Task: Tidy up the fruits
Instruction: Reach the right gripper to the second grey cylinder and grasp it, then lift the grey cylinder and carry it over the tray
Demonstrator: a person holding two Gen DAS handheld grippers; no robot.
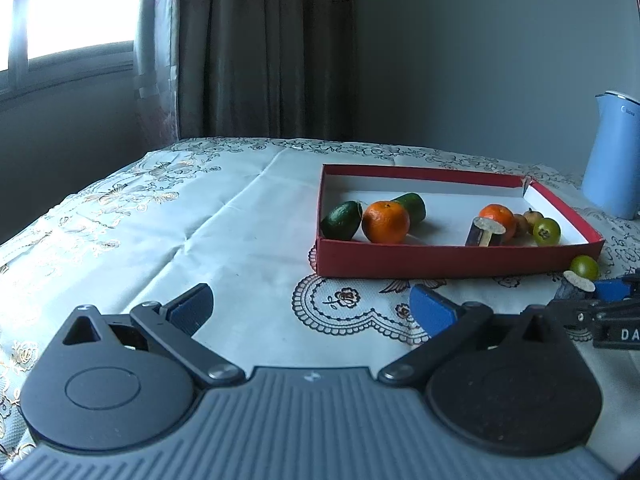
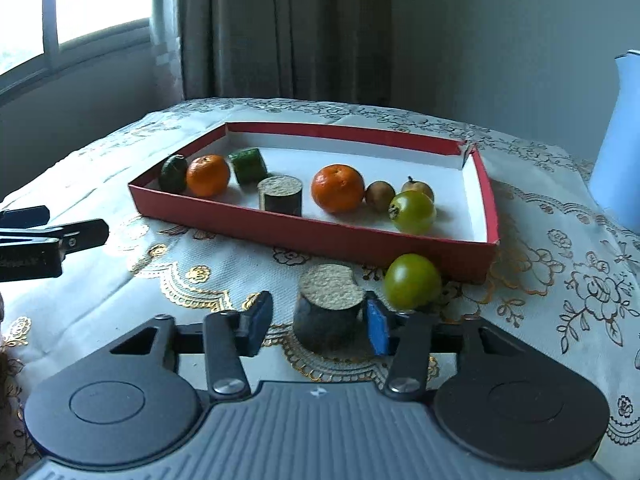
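Observation:
On the embroidered cloth, a dark sugarcane piece (image 2: 328, 312) with a pale cut top stands between the jaws of my right gripper (image 2: 318, 326). The right pad (image 2: 378, 330) is at its side and a gap shows on the left, so the gripper is open. A green round fruit (image 2: 412, 280) lies just beyond, against the red box (image 2: 320, 234). The box holds two oranges (image 2: 338, 188), green pieces, another cane piece (image 2: 280, 196), small brown fruits and a green fruit (image 2: 412, 212). My left gripper (image 1: 310, 296) hovers wide open and empty, left of the box (image 1: 400, 260).
A blue kettle (image 1: 616, 156) stands at the table's back right, close to the box corner. The cloth (image 1: 220, 220) left of the box is bare. A curtain and a window are behind the table. The left gripper (image 2: 76, 220) shows at the left edge of the right wrist view.

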